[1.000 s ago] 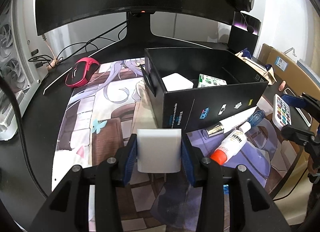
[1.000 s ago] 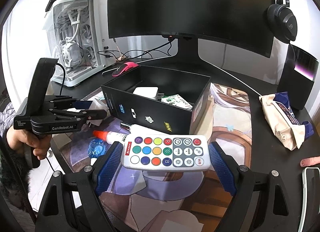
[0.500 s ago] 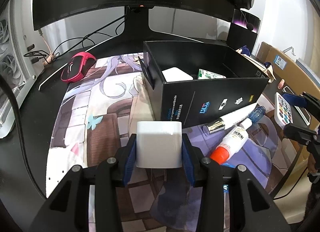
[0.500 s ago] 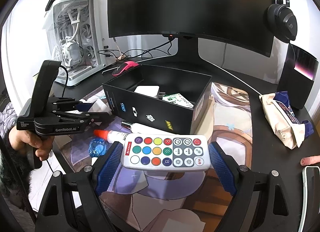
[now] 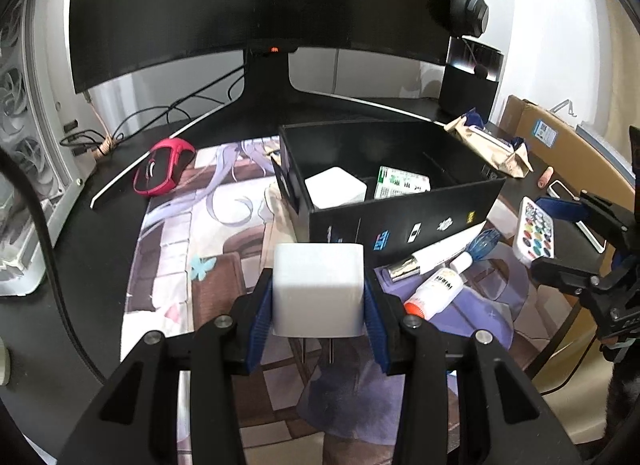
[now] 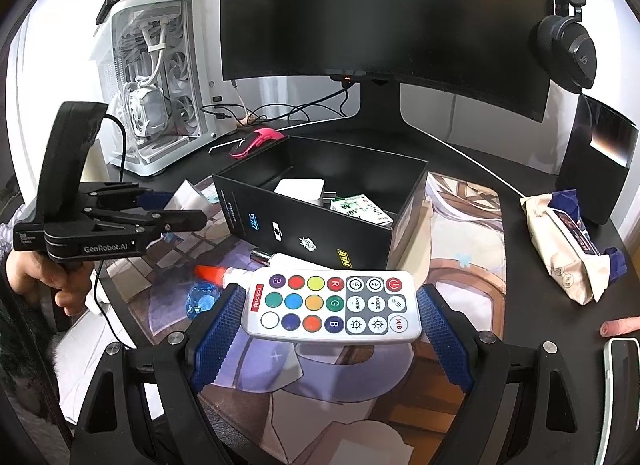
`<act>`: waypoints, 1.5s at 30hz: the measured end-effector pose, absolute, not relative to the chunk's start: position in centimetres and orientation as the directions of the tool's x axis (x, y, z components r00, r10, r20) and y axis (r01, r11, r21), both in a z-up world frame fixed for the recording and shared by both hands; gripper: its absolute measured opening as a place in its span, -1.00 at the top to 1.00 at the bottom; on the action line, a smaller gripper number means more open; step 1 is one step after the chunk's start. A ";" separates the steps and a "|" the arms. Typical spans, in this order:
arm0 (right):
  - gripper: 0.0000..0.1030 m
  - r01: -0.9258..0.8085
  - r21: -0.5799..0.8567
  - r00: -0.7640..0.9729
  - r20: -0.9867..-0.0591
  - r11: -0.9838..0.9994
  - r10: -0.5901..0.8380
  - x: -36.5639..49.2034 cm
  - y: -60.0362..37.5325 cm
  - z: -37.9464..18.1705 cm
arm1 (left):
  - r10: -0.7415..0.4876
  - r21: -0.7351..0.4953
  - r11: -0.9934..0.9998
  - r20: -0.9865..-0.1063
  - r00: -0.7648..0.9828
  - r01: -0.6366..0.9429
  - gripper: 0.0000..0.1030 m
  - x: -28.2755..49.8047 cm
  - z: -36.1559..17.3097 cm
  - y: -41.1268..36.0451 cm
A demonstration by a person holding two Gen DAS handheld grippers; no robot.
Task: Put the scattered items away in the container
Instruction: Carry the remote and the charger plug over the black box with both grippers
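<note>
White charger cube (image 5: pixel 318 289) pinched between the blue pads (image 5: pixel 260 323) of the left gripper (image 5: pixel 318 321), prongs pointing down, held above the printed desk mat (image 5: pixel 168 265). Directly ahead of those fingers, the open black box (image 5: pixel 400 221), already containing a white adapter (image 5: pixel 335 187) and a green-printed packet (image 5: pixel 402 183). Right gripper (image 6: pixel 330 327) clamped lengthwise on a white remote (image 6: pixel 332 305) with coloured buttons, level, short of the box. Only from the right wrist: a bare hand (image 6: pixel 60 285) gripping the left tool's handle. Between tongs and box, on the mat: glue bottle (image 5: pixel 434 291), silver-capped tube (image 5: pixel 436 253).
</note>
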State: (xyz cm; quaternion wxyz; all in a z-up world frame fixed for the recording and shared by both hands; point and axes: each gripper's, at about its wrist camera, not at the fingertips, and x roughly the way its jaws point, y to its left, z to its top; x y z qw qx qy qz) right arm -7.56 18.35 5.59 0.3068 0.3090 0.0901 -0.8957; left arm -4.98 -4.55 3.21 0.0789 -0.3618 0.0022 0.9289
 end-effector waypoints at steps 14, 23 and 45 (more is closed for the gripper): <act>-0.69 0.602 0.016 -0.644 -0.582 -0.799 -0.497 -7.4 18.4 7.2 | 0.159 -0.049 -0.985 -0.647 -0.745 -0.167 0.21 -5.1 5.3 -4.0; -0.69 0.603 0.012 -0.654 -0.564 -0.797 -0.504 -7.8 18.3 8.0 | 0.173 -0.047 -0.981 -0.631 -0.757 -0.186 0.21 -6.1 6.5 -3.6; -0.69 0.637 -0.040 -0.654 -0.556 -0.770 -0.513 -10.1 15.6 9.9 | 0.214 -0.054 -0.972 -0.604 -0.768 -0.229 0.21 -9.0 8.0 -3.1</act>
